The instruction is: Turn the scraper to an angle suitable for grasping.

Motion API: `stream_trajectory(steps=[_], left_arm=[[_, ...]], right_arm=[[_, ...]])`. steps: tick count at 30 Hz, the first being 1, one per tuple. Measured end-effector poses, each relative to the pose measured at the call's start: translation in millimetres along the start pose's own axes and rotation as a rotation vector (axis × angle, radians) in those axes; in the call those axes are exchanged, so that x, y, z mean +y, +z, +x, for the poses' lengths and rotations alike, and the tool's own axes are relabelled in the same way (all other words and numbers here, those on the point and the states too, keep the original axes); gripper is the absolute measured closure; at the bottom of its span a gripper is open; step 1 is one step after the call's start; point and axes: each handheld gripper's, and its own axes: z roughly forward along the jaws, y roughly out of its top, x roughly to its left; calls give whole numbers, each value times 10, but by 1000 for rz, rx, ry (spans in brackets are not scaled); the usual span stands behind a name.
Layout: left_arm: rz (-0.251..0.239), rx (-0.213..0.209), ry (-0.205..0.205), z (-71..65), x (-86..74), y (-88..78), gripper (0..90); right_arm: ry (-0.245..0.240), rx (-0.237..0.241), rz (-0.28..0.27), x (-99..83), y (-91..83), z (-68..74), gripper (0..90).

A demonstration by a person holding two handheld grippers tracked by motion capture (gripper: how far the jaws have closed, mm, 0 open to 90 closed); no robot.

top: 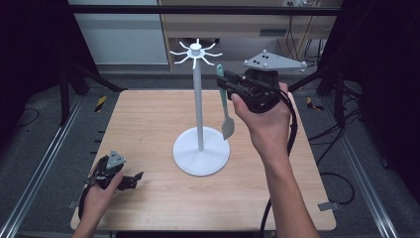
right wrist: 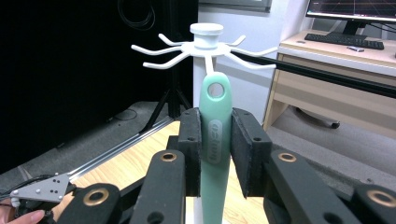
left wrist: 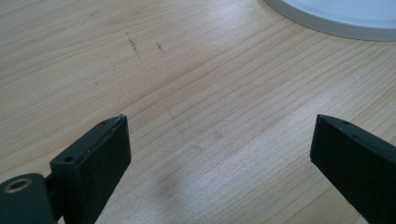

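My right gripper (right wrist: pixel 215 154) pinches the green spatula (right wrist: pixel 215 140) upright in its jaws – its hanging hole sits just under the white rack's hooks (right wrist: pixel 205 49) – while my left gripper (left wrist: pixel 219 149) rests spread over the worktop (left wrist: pixel 187 93)

The green handle (right wrist: pixel 215 135) seemingly reads "baiyeo".

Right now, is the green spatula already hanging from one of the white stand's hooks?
No. The green spatula sits clamped in the right tool, its handle hole below the white stand's hooks.
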Motion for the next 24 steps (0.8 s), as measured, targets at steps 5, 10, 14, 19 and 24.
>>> stream_trajectory(steps=[5, 10, 14, 19, 24], left_arm=[[-3, 0, -3, -2, -4, 2, 48], [-1, -2, -1, -6, -2, 8, 48], [2, -4, 3, -9, -1, 7, 48], [4, -5, 4, -9, -1, 9, 48], [3, -5, 5, -11, 0, 9, 48]], right_arm=[[2, 5, 11, 30, 58, -24, 748], [7, 18, 13, 55, 90, -29, 748], [3, 19, 23, 66, 112, -22, 747], [3, 15, 38, 75, 148, -30, 747], [0, 15, 45, 89, 176, -39, 747]])
